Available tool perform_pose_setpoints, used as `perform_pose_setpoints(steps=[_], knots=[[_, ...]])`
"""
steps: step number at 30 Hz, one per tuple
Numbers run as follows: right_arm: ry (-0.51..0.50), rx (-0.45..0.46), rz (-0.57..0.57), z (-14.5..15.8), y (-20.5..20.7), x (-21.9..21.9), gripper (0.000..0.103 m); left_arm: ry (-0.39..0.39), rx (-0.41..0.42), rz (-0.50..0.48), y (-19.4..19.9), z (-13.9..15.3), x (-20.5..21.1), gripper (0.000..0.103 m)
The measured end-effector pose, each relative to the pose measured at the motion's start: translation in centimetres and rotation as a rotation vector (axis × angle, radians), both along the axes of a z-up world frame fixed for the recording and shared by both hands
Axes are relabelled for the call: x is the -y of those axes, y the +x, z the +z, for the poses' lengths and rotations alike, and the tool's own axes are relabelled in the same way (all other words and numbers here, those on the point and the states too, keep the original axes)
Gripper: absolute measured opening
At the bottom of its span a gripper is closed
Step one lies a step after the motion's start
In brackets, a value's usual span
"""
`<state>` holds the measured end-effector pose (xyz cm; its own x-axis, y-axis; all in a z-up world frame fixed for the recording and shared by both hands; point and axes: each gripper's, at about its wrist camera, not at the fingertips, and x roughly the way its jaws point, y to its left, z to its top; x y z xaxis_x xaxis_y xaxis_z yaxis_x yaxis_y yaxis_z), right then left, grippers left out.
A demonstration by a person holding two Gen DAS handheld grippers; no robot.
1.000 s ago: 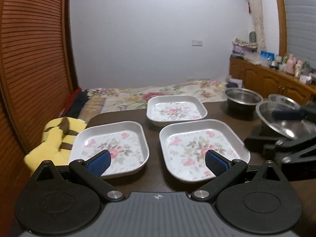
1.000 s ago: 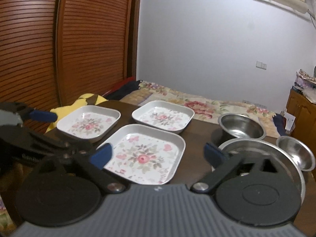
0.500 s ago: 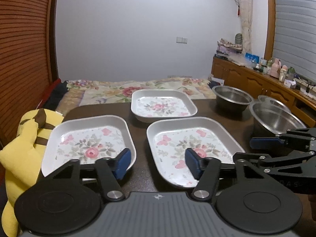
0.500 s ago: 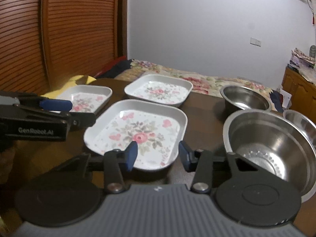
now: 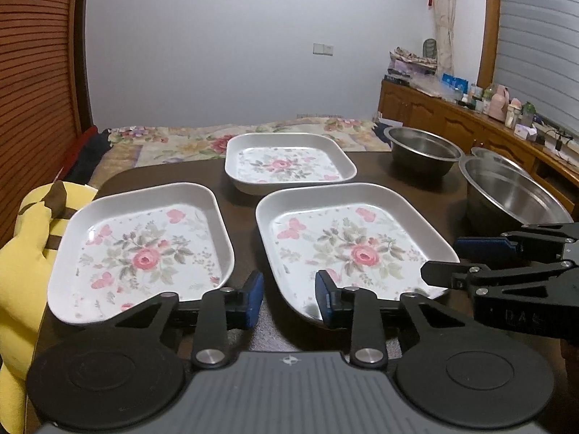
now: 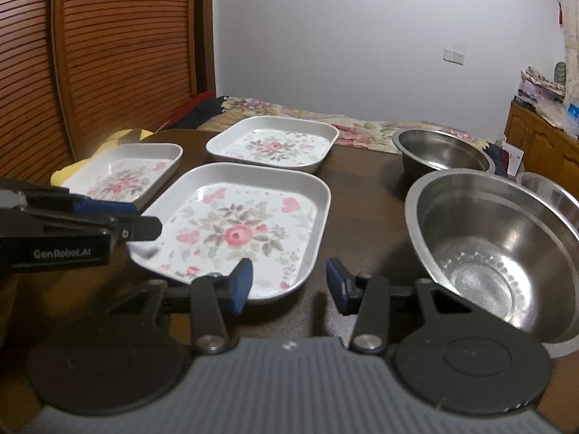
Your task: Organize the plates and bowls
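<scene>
Three white square plates with rose prints lie on the dark table: a left plate (image 5: 144,249), a middle plate (image 5: 354,249) and a far plate (image 5: 289,162). They also show in the right wrist view: left plate (image 6: 126,173), middle plate (image 6: 239,228), far plate (image 6: 275,144). Three steel bowls stand at the right: a large bowl (image 6: 503,246), a medium bowl (image 6: 441,152) and a small bowl (image 6: 553,184). My left gripper (image 5: 288,294) is partly open and empty, above the gap between the near plates. My right gripper (image 6: 288,282) is partly open and empty, between the middle plate and the large bowl.
A yellow plush toy (image 5: 21,253) lies off the table's left edge. A bed with a floral cover (image 5: 202,141) is beyond the table. A wooden cabinet (image 5: 470,123) with bottles runs along the right wall. Slatted wooden doors (image 6: 108,54) stand at the left.
Both grippers narrowed from wide open over the second; the right one then widened slightly. Both moved forward and lower toward the near plates.
</scene>
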<state>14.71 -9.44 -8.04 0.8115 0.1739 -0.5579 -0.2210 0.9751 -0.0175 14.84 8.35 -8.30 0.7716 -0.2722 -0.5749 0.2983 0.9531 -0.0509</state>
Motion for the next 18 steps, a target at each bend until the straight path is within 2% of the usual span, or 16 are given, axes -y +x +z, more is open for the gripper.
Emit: perform_pose_setpoints(steps=[4,8,18], knots=[[0.014,-0.009,0.000,-0.11,0.33,0.06,0.046,0.011,-0.016,-0.009,0.32,-0.35,0.43,0.027],[0.028,-0.022,-0.002,-0.36,0.74,0.05,0.039,0.016,-0.025,-0.005,0.59,-0.57,0.65,0.024],[0.039,-0.019,0.000,-0.68,0.72,-0.10,0.039,0.018,-0.031,-0.007,0.14,-0.35,0.45,0.021]])
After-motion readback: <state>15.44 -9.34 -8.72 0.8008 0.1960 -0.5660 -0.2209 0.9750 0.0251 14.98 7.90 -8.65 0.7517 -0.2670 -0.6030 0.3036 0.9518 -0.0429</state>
